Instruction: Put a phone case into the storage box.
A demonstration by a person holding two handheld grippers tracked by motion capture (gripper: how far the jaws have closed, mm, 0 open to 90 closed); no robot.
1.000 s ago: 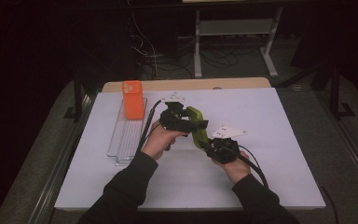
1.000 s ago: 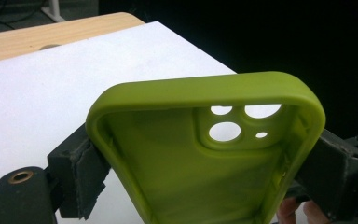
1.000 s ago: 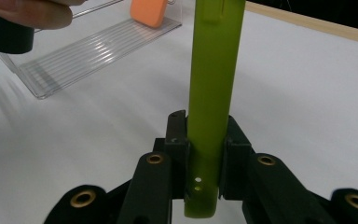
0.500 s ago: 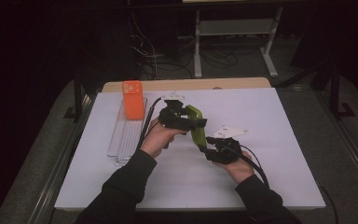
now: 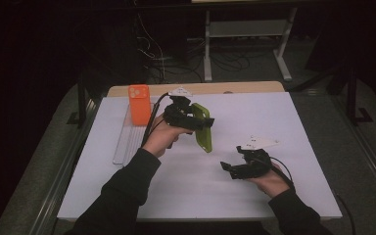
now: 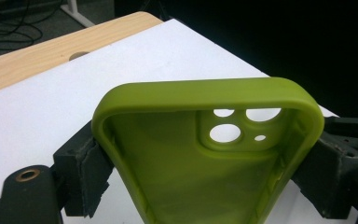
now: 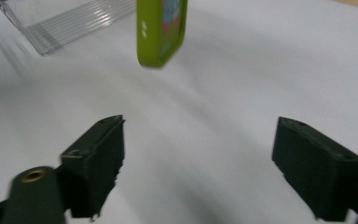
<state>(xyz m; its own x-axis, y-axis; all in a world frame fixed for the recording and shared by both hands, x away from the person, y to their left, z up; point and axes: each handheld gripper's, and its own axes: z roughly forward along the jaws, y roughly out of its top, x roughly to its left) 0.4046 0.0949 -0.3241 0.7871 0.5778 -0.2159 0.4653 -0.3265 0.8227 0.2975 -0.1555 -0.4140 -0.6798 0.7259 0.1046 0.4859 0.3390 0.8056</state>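
- Over the white table (image 5: 284,127), in the high view, the left gripper (image 5: 192,119) was held above the surface, its jaws clamped across a green phone case (image 5: 203,126) that hung edge-on and tilted, with its lower end toward the person.
- Left of it, an orange phone case (image 5: 139,105) stood upright at the far end of a clear ridged rack (image 5: 126,141), which lay along the table's left part, well apart from the green case.
- Nearer the person and to the right, the right gripper (image 5: 228,169) sat low over the table, apart from the green case; its jaws had just been opening and nothing lay between them.
- Along the left gripper view, the two black jaws pressed on either long side of the green phone case (image 6: 205,168), whose hollow inside faced the camera, with the camera cut-outs near its top edge. The white table (image 6: 65,98) and a strip of bare wood lay behind it.
- Along the right gripper view, the right gripper (image 7: 200,154) had its jaws spread wide over bare white table (image 7: 270,60). Farther off, the green phone case (image 7: 161,30) hung above the surface, and the clear ridged rack (image 7: 70,21) lay beyond it at the upper left.
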